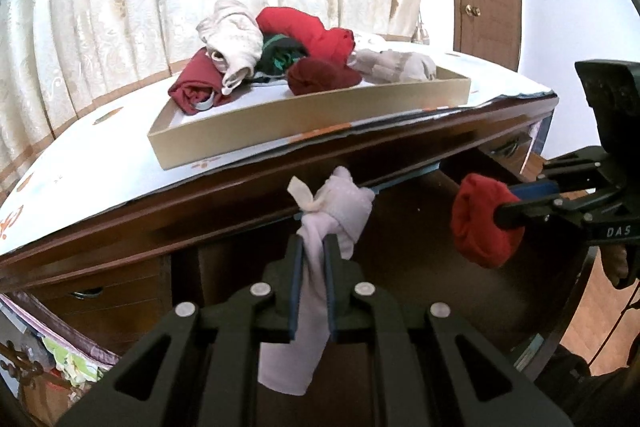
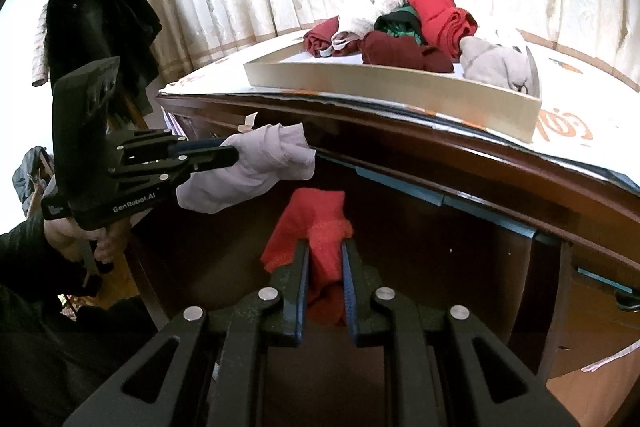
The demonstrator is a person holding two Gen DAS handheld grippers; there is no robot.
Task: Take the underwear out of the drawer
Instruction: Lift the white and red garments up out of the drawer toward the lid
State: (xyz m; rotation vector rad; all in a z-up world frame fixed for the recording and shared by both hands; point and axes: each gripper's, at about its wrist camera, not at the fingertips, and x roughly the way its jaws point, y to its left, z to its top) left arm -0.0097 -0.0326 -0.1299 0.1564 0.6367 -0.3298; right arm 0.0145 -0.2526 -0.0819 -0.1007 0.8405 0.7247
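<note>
**Two pieces lifted, tray waiting above**

The left tongs (image 1: pixel 312 247) are clamped on a pale lilac piece of underwear (image 1: pixel 336 211), which hangs loose below the pinch. The right tongs (image 2: pixel 325 251) are closed on a red piece of underwear (image 2: pixel 316 223), bunched between the blue pads. Both pieces are held in the air over the open drawer (image 2: pixel 400 227), just under the edge of the surface (image 1: pixel 100 163). On that surface sits a shallow cardboard tray (image 1: pixel 304 123) piled with rolled garments (image 1: pixel 280 47), likely the place these two go next, since both tongs point up towards it.
</note>
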